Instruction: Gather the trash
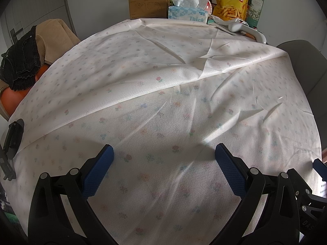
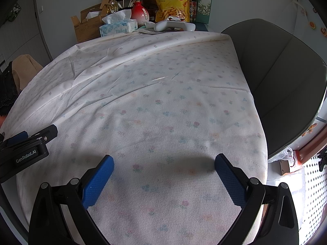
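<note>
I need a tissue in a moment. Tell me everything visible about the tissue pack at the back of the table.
The tissue pack is a soft rectangular packet, pale blue and white with a triangle pattern and the word "Thick" on its front. A crumpled white tissue sticks up from its top opening. It lies flat at the far table edge, beside the open cardboard box, with the red vase behind it.

Soft daylight from the right, brightest on the white flower-print tablecloth near that edge. Broad dull shadows under both sets of blue finger pads. Strong fisheye bending, dark vignetted corners. Nearest cloth weave slightly soft.
</note>
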A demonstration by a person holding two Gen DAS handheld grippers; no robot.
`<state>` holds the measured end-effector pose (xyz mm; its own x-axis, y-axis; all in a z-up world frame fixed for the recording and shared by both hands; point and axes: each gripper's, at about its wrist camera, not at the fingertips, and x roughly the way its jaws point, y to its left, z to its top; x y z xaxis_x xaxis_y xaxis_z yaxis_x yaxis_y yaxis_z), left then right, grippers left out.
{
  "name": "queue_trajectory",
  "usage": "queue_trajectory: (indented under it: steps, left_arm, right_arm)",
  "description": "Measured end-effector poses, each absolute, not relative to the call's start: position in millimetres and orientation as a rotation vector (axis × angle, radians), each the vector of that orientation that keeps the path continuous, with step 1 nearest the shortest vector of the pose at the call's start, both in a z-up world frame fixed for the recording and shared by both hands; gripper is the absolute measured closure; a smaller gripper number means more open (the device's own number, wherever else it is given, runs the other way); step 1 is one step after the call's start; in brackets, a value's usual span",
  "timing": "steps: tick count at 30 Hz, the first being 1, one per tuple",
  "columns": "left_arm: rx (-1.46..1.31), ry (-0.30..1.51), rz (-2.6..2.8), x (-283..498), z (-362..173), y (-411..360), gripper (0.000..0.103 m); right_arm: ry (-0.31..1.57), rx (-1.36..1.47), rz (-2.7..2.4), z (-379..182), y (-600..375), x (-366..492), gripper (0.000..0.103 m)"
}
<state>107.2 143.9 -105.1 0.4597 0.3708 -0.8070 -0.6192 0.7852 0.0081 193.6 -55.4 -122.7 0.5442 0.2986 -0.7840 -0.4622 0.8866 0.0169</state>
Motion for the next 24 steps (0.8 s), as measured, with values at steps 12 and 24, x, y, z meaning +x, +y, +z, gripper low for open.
queue_trajectory:
  steps: [12, 24]
  left_arm:
    - [-0.306, 0.905, 0.621, 107.2, -105.1, 144.0, 0.004]
    - [-0.306, 0.905, 0.621, 107.1, -105.1, 144.0, 0.004]
  right_arm:
    - [0.887, -0.201, 0.455, -122.8, -55.4, 193.4, 0.006]
    - [0.887, -0.201, 0.455, -122.8, -55.3, 193.4, 0.006]
